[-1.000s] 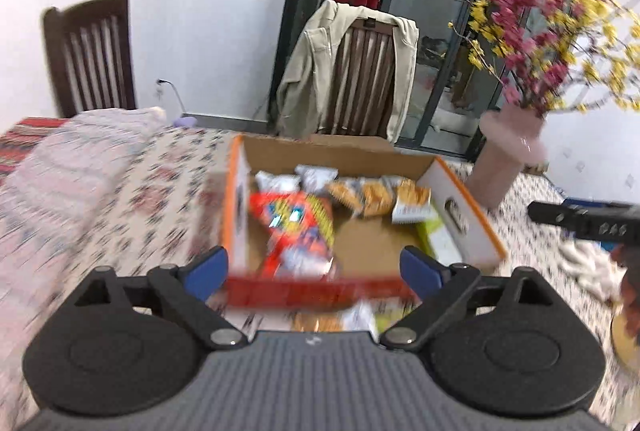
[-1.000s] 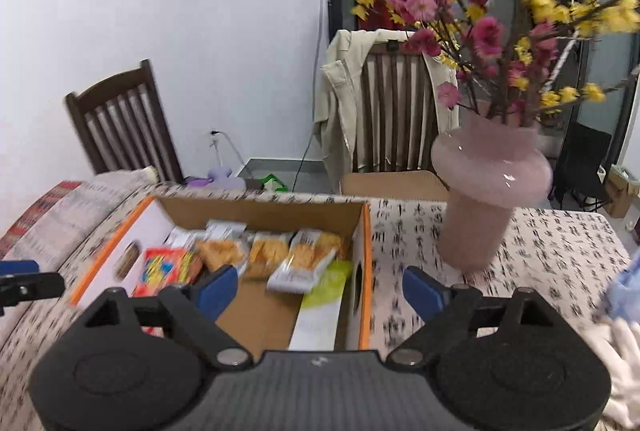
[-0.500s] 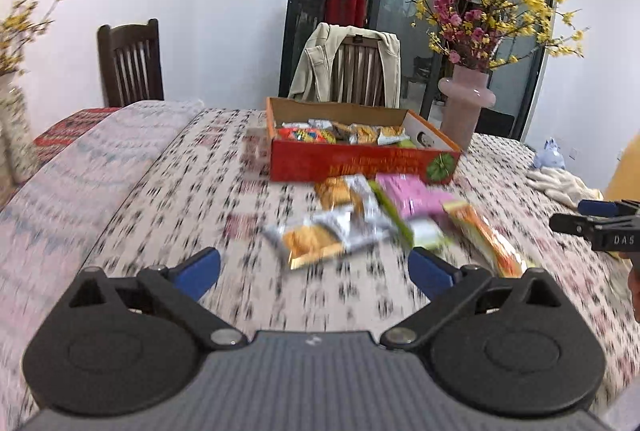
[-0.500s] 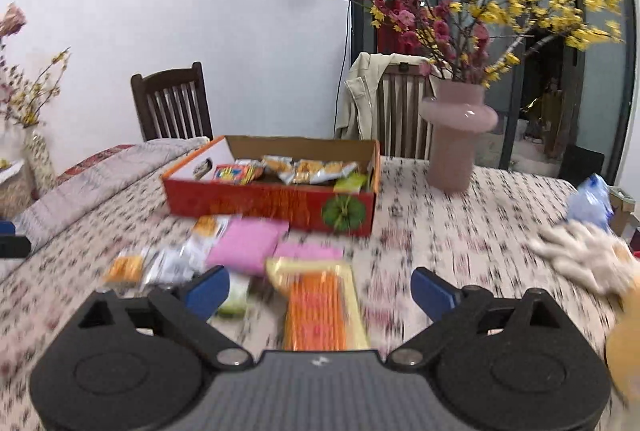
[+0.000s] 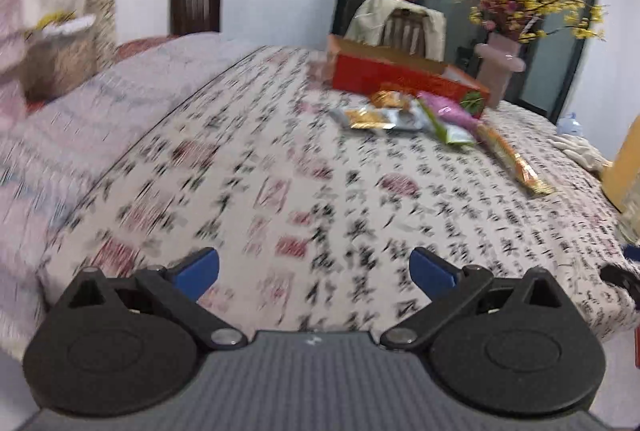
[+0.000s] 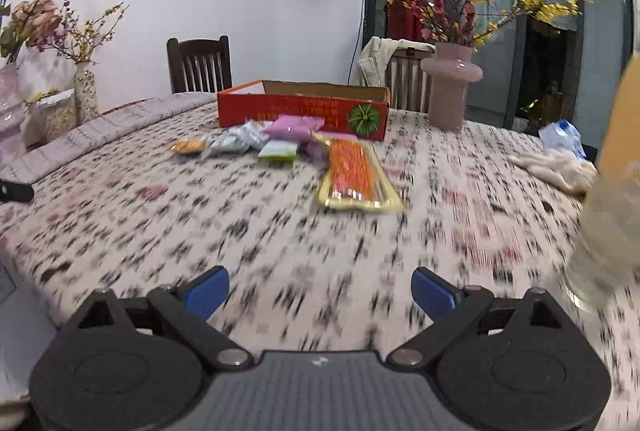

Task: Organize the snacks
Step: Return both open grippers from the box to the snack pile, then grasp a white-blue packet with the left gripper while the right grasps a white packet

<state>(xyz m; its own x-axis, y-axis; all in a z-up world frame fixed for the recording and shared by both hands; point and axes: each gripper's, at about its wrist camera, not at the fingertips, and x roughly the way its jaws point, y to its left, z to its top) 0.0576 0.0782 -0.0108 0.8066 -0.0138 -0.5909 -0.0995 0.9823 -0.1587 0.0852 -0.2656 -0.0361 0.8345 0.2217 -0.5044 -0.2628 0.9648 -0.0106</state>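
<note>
Hovering wide open and empty, both tongs [image 5: 314, 273] [image 6: 320, 291] risk snagging overlapped snack packets [image 6: 280, 139] before red box [image 6: 303, 107].

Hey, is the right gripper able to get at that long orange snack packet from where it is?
Probably yes. The right gripper is open, and only bare tablecloth lies between it and the orange packet, which lies flat.
</note>
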